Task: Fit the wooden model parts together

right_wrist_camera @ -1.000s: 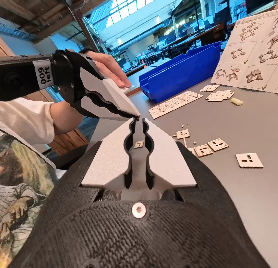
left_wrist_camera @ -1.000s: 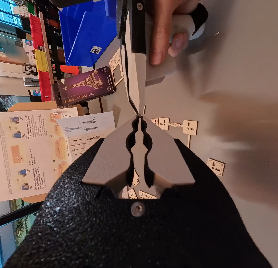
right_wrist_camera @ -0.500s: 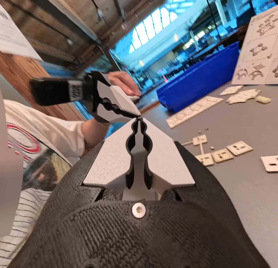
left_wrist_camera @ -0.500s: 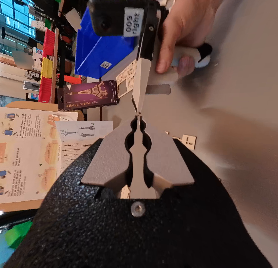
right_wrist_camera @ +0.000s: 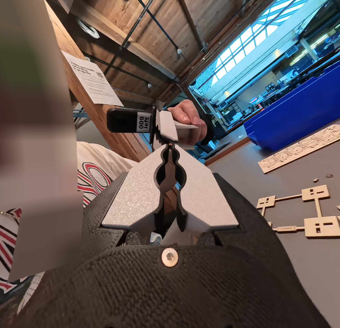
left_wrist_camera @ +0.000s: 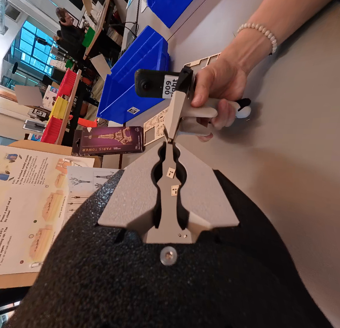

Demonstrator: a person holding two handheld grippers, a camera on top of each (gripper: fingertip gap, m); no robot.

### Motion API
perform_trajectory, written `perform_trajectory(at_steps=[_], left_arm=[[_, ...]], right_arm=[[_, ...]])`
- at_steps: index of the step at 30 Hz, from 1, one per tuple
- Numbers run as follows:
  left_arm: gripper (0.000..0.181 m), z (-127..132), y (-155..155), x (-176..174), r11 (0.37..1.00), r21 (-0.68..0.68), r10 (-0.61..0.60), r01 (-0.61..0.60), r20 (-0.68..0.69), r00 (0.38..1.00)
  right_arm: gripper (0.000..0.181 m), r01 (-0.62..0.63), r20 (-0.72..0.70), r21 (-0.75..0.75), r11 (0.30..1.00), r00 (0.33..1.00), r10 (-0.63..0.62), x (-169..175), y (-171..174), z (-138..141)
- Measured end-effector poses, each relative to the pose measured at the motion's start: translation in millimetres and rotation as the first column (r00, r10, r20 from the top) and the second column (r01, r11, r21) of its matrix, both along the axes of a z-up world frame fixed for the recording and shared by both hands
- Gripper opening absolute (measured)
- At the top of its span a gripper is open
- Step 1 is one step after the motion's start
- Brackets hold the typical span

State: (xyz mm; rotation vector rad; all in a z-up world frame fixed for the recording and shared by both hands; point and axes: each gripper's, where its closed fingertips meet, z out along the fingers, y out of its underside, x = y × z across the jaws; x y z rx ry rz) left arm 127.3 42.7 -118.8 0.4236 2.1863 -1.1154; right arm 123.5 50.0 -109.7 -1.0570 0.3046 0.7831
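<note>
A tiny tan wooden part (left_wrist_camera: 171, 140) sits where the two grippers' tips meet, above the grey table (left_wrist_camera: 285, 181). My right gripper (right_wrist_camera: 170, 145) is shut on it (right_wrist_camera: 170, 144); in the left wrist view the right gripper (left_wrist_camera: 170, 138) points down at it, held by a hand with a pearl bracelet. My left gripper (left_wrist_camera: 169, 143) has its jaws slightly apart, flanking the right gripper's tip. The left gripper's grey fingers (right_wrist_camera: 166, 128) face the right wrist view head-on. Small wooden squares (left_wrist_camera: 171, 173) lie on the table below.
Joined wooden squares (right_wrist_camera: 316, 208) lie on the table at right. A cut wooden sheet (right_wrist_camera: 298, 148) lies in front of blue bins (right_wrist_camera: 294, 117). A purple kit box (left_wrist_camera: 108, 140) and instruction sheets (left_wrist_camera: 27, 199) lie at the left. A person sits close behind the grippers. Less than 4 cm separates the two grippers' tips.
My right gripper's jaws have closed on the small part. My left gripper's jaws have parted a little. Both grippers have risen away from the table and tilted.
</note>
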Motion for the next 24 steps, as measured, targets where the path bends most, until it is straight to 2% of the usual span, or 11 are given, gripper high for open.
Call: perform_trajectory(at_steps=[9,17,24], left_arm=[[0.000,-1,1,-2,1.000,0.020,-0.008,0.009,-0.009,1.000],[0.000,-10,5,3,0.997,0.073,0.031,-0.029,-0.021,0.999],[0.000,-10,5,1,0.997,0.070,0.017,-0.015,-0.036,0.999]], right_arm=[[0.001,-0.011,0.008,-0.013,1.000,1.000,0.011,-2,0,-2],[0.001,0.051,0.046,-0.072,0.996,0.998,-0.048,3,4,-10],[0.001,0.027,0.021,-0.059,0.998,0.999,-0.026,2,5,-9]])
